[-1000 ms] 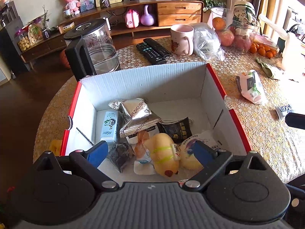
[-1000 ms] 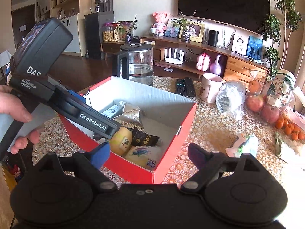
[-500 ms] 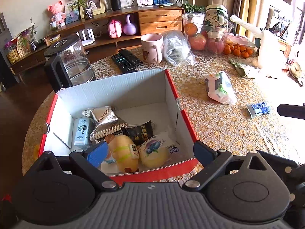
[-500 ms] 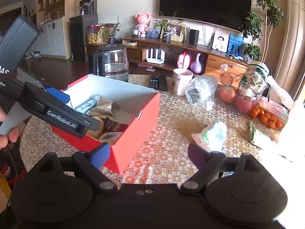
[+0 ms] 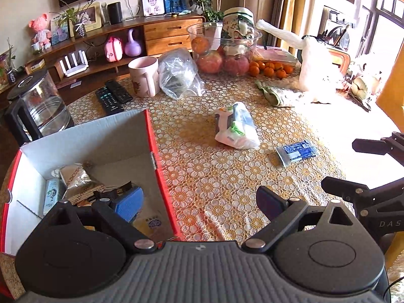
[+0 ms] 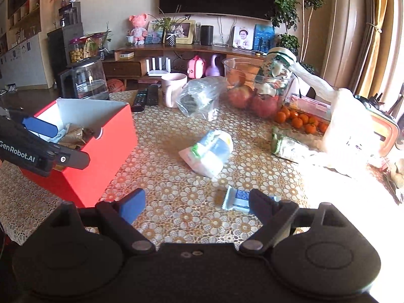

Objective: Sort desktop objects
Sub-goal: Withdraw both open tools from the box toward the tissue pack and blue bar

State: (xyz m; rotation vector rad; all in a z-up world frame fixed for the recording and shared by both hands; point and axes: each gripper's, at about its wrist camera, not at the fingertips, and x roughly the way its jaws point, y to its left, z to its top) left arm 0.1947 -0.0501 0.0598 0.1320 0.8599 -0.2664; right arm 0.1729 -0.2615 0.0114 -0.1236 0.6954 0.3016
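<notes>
A red cardboard box [image 5: 154, 149] [image 6: 106, 149] holds several snack packets [image 5: 75, 181]. On the lace tablecloth lie a white tissue pack [image 5: 236, 126] [image 6: 208, 151] and a small blue-and-white packet [image 5: 295, 150] [image 6: 238, 198]. My left gripper [image 5: 199, 203] is open and empty over the box's right wall. It also shows at the left edge of the right wrist view as the left gripper [image 6: 38, 146]. My right gripper [image 6: 195, 208] is open and empty, with the blue packet just ahead of its right finger. In the left wrist view its fingers [image 5: 371, 146] reach in from the right.
Behind the box stand a glass kettle [image 5: 35, 106], two remotes [image 5: 112, 96], a pink mug [image 5: 145, 75] and a clear plastic bag [image 5: 179, 75]. A fruit bowl [image 5: 222, 43], tangerines [image 5: 270, 69], a folded cloth [image 5: 277, 94] and a white bag [image 5: 318, 70] line the far right.
Both grippers have swung right, away from the box interior toward the tissue pack and blue packet. The blue packet now lies close in front of the right gripper.
</notes>
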